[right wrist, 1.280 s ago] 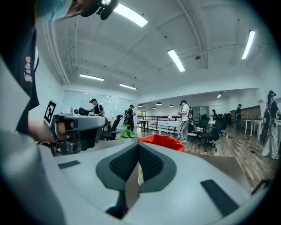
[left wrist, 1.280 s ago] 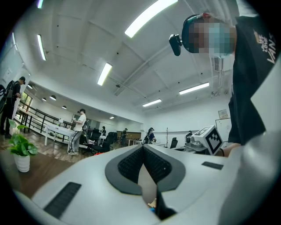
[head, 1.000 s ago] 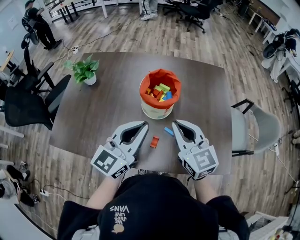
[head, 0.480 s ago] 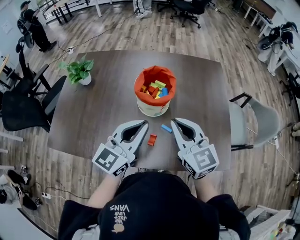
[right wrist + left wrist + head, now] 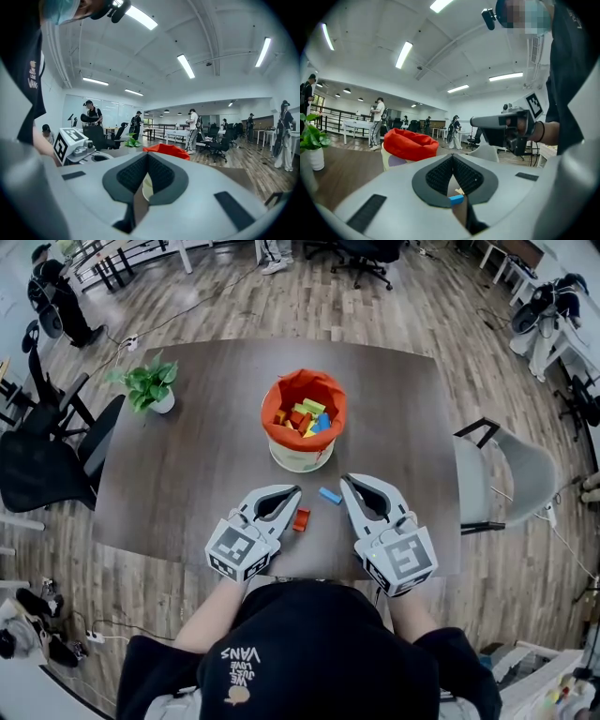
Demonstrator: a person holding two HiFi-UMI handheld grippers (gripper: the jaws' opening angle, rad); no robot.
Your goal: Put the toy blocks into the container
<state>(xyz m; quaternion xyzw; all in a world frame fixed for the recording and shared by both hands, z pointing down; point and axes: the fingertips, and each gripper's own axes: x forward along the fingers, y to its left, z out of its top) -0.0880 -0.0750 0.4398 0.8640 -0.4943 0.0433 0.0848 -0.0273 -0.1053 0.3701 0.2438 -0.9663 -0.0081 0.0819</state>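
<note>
The container (image 5: 302, 442), a cream tub with an orange liner, stands mid-table and holds several coloured blocks. A red block (image 5: 301, 519) lies on the table right at the tip of my left gripper (image 5: 297, 492), which is shut with nothing between its jaws. A blue block (image 5: 329, 495) lies just left of the tip of my right gripper (image 5: 343, 482), also shut and empty. In the left gripper view the blue block (image 5: 456, 199) shows beyond the shut jaws, with the container (image 5: 408, 149) behind at left. The right gripper view shows the container (image 5: 165, 150) ahead.
A small potted plant (image 5: 148, 386) stands at the table's far left. A grey chair (image 5: 511, 479) sits by the right edge and a black office chair (image 5: 42, 451) by the left. The dark table (image 5: 206, 456) ends just before my body.
My left gripper has dropped lower and moved in toward the red block. The right gripper has kept still. Both blocks lie where they were.
</note>
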